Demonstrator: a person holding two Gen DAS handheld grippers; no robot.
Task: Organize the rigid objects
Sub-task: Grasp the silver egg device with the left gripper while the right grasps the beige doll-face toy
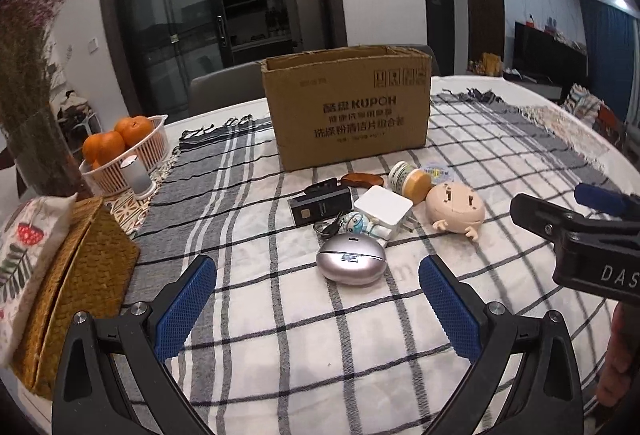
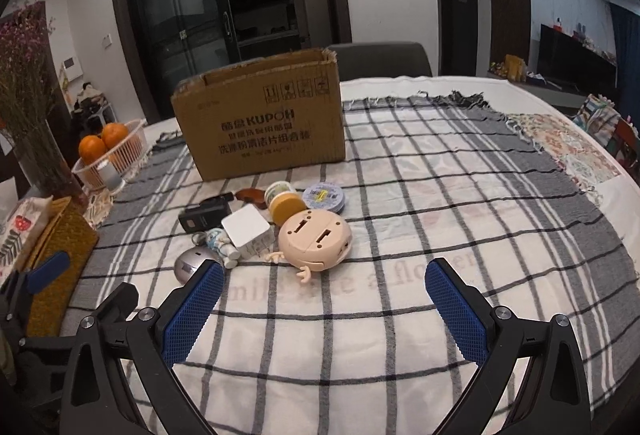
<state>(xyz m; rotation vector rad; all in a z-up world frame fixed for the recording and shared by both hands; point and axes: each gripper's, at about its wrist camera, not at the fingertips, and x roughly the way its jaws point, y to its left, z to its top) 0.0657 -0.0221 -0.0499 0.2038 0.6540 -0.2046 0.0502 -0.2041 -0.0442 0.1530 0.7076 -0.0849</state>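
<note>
pile: we see the small rigid items clustered mid-bench, just in front of the cardboard box (image 1: 347, 106), none inside it that we can tell
silver case (image 1: 351, 260): nearest item to the left claw, at 12 o'clock from it
white charger (image 1: 383, 209): at 1 o'clock of the silver case, touching a small figurine keychain (image 1: 358, 224)
black device (image 1: 321, 205): at 9 o'clock of the charger
doll head (image 2: 315, 238): beige, lying flat, at 12 o'clock from the right claw
tape rolls (image 2: 283, 200): between doll head and box
left claw (image 1: 318, 295): wide, empty, above the bench (image 1: 360, 355)
right claw (image 2: 324, 299): wide, empty
basket of oranges (image 1: 128, 151): at 9 o'clock of the box, well apart from the pile
</note>
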